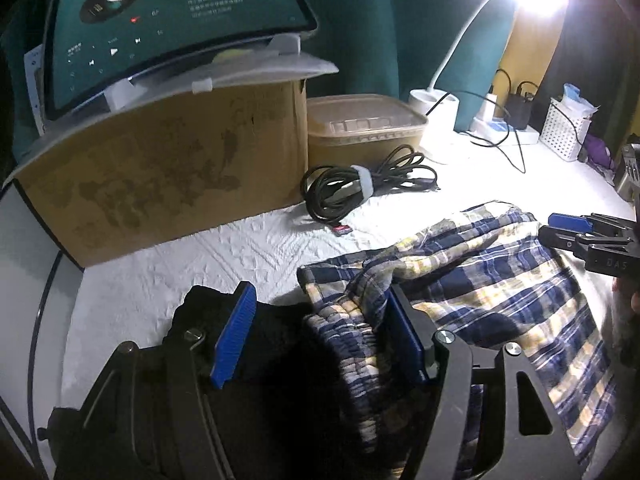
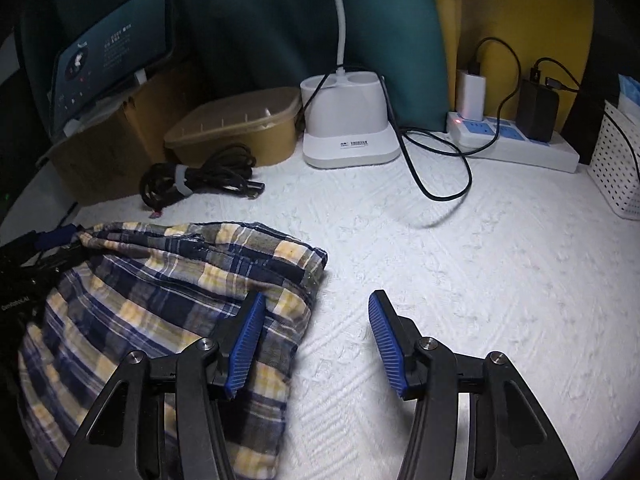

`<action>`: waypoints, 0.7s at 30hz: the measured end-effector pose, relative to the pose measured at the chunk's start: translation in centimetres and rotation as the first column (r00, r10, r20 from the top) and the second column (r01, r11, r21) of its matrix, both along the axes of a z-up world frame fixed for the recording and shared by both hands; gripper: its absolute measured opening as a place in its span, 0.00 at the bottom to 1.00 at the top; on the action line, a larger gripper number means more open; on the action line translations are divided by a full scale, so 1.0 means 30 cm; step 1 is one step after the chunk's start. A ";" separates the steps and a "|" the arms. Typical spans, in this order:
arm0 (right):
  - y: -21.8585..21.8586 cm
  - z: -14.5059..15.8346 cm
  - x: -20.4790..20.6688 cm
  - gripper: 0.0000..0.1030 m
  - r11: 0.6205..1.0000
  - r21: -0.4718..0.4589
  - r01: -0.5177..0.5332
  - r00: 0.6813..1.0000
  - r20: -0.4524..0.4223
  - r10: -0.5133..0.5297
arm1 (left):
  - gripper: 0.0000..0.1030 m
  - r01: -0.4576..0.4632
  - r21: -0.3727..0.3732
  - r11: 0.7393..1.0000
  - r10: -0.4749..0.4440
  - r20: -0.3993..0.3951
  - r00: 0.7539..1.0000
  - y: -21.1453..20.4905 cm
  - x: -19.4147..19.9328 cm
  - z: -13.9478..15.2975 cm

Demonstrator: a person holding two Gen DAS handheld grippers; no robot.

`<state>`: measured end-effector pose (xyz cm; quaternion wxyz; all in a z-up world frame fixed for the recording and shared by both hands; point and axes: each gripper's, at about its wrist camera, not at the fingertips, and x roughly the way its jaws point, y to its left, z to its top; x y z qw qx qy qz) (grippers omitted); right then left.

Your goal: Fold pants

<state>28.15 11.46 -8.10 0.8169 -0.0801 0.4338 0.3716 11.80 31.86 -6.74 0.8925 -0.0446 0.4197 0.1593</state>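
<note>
One pants (image 2: 168, 280), two hand-held grippers (left (image 1: 320, 336), right (image 2: 316, 336)), one cardboard box (image 1: 168, 176).

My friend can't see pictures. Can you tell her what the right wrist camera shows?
The right gripper is open, one finger over the edge of the plaid pants bunched on a white bedspread. Behind are a coiled black cable, a white lamp base and a power strip.
</note>
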 end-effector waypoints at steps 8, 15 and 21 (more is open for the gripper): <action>0.029 -0.031 0.005 0.56 1.000 -0.024 -0.009 1.000 0.008 0.009 | 0.65 -0.023 -0.018 1.000 0.023 -0.006 1.000 0.036 0.009 -0.031; 0.016 -0.031 0.008 0.60 0.999 -0.039 0.014 1.000 0.018 -0.013 | 0.65 -0.036 -0.037 0.999 0.036 -0.006 0.999 0.053 -0.003 -0.031; -0.011 -0.001 -0.011 0.60 0.998 -0.048 0.049 0.998 0.027 -0.048 | 0.65 -0.047 -0.064 0.997 0.051 0.058 0.997 0.037 -0.056 0.039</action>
